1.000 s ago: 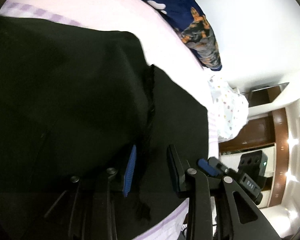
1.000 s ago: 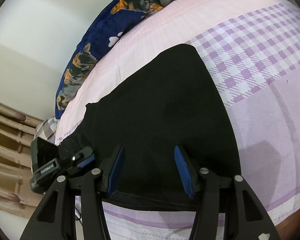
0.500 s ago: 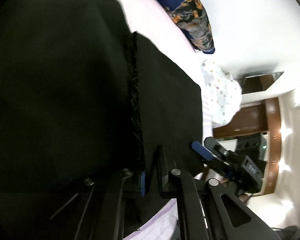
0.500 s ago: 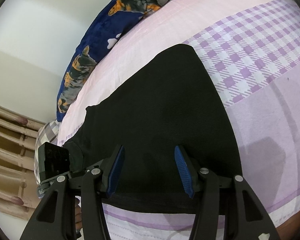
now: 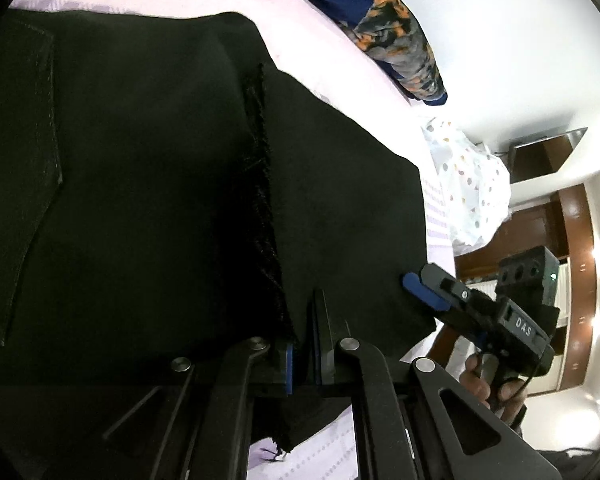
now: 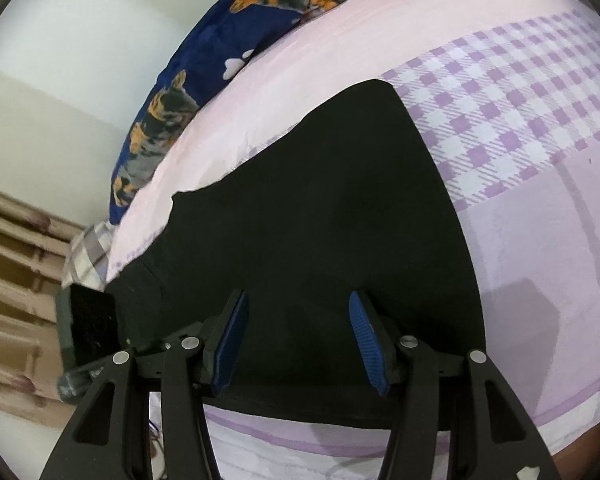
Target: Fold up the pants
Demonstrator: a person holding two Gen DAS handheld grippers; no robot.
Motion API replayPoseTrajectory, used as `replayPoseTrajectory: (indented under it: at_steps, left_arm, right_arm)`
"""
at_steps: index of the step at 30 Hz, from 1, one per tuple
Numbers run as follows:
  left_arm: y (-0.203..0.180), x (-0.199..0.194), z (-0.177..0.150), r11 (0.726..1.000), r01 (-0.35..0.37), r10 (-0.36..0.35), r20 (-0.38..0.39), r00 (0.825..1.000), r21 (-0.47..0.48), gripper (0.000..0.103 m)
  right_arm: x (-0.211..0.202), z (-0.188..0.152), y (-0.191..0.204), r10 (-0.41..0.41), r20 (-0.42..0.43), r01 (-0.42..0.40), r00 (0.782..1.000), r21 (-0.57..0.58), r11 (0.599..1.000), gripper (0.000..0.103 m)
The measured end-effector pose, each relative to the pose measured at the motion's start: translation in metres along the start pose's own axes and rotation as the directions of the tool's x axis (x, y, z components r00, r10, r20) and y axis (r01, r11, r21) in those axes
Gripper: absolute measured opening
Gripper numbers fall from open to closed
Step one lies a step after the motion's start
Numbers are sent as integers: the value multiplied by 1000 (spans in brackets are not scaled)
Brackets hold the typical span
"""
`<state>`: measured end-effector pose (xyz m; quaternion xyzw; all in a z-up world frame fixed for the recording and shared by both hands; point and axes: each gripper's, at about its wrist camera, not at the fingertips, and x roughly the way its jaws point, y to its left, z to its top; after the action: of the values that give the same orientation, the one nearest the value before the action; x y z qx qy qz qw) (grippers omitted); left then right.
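Black pants [image 5: 140,184] lie spread on a pink and purple checked bed [image 6: 500,100]. In the left wrist view my left gripper [image 5: 302,354] is shut on the pants' near edge, beside a frayed seam [image 5: 260,184]. In the right wrist view the pants [image 6: 320,220] fill the middle, and my right gripper [image 6: 296,332] is open just above their near hem, with nothing between its blue pads [image 6: 364,340]. The right gripper also shows in the left wrist view [image 5: 424,292], at the pants' right edge.
A navy dog-print blanket [image 6: 204,76] lies along the wall at the bed's far side, also in the left wrist view [image 5: 396,40]. A white dotted cloth [image 5: 464,184] lies past the pants. Dark wooden furniture [image 5: 540,216] stands beyond the bed.
My left gripper closed from open onto the pants' near edge by the seam and lifted it a little. My right gripper stayed open over the hem, barely moving.
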<state>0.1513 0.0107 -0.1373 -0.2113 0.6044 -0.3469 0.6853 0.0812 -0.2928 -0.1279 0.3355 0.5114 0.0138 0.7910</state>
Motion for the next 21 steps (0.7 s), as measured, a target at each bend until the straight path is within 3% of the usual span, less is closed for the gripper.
replayPoseTrajectory:
  at_steps: [7,11,12,13,18,21]
  left_arm:
    - [-8,-8,-2,995,-88,87,19,996,37,16]
    - [-16,-21,-6,978,-187,179,87,980,95,21]
    - [-16,-23,-7,973,-207,197,98,975,100,27]
    - [-17,-27,-9,964,-242,229,122,966,106,33]
    - [-13,-50,-19,931,-352,323,234,917,96,38]
    - [-1,-71,-27,925,-378,351,281,893,46,41]
  right_arm:
    - [0,10,13,-81,25,82,996,-80,993,50]
    - [2,36,23,-161,94,175,982,-176,969,51]
    - [5,42,24,-172,101,188,980,-187,964,51]
    - [7,49,25,-182,111,201,977,-200,959,50]
    - [30,74,23,-237,89,251,967,-214,944,51]
    - [34,76,22,-222,83,235,971,-198,952,61]
